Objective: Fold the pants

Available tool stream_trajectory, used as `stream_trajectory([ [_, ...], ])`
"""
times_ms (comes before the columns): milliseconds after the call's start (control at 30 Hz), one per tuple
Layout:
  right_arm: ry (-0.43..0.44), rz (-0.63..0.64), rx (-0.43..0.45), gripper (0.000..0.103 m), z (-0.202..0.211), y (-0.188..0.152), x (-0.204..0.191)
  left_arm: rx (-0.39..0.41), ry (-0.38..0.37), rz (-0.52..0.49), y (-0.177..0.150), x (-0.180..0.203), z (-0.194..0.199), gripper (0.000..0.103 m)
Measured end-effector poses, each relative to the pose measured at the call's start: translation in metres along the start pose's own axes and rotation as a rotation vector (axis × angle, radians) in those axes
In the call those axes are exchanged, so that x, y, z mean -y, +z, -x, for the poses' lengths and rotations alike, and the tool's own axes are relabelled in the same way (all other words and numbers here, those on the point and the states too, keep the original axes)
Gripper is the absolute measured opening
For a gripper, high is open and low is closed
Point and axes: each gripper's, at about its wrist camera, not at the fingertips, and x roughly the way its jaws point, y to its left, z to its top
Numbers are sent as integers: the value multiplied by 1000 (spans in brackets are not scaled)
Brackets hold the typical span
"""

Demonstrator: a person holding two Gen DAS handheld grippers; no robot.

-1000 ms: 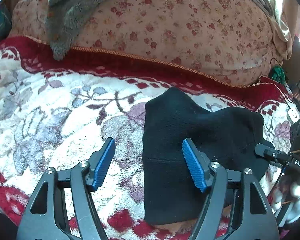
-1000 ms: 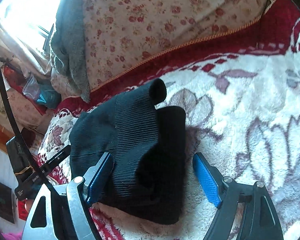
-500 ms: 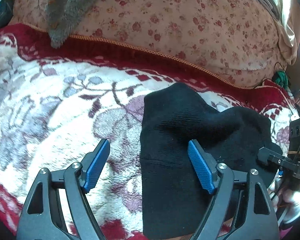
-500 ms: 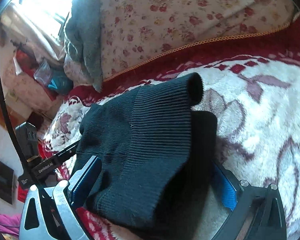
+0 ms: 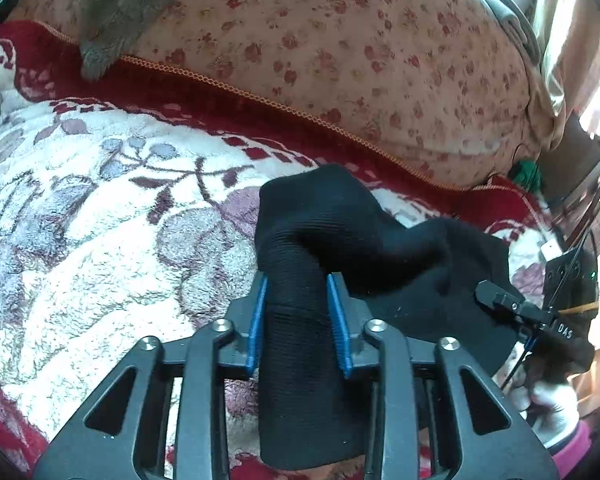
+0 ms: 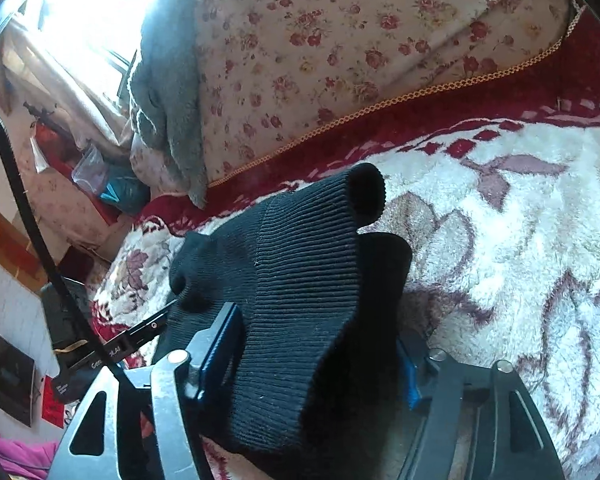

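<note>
Black ribbed pants [image 5: 380, 240] lie folded in a bundle on a white and red plush blanket [image 5: 100, 220]. My left gripper [image 5: 297, 280] is closing: its blue pads [image 5: 256, 320] squeeze a bunched ridge of the cloth at the bundle's left edge. In the right wrist view the pants [image 6: 300, 272] bulge up between the jaws of my right gripper [image 6: 316, 328], which is also closing. Its left pad [image 6: 220, 340] presses the knit, and the right pad is mostly hidden behind the cloth. A rolled cuff [image 6: 366, 192] sticks up at the far end.
A big flowered quilt [image 5: 340, 60] rises behind the blanket, with a grey fleece garment [image 5: 112, 12] draped over it. Beside the bed are a bright window [image 6: 80, 8], bags and clutter [image 6: 100, 176]. A white-gloved hand [image 5: 548, 404] holds the other gripper.
Both grippers' jaws have narrowed from wide apart onto the pants. The cloth, flat before, is now bunched and raised between them.
</note>
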Motion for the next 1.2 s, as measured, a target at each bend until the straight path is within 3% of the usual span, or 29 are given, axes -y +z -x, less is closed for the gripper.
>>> stream_trajectory([
  [233,60,28,21,46,11,10,-23,52,-4,-61,3,15,27,22],
  [467,82,49,0,43,1,8,-44,64,10,-31,6,2,38,22],
  [733,167,91,-30,42,-21,21,-84,156,69,-9,23,-28,90,22],
  [933,236,146,-72,42,-67,32,-136,214,176,25,35,-74,127,22],
  [1200,270,163,-195,42,-156,26,-185,195,276,134,30,-149,134,22],
])
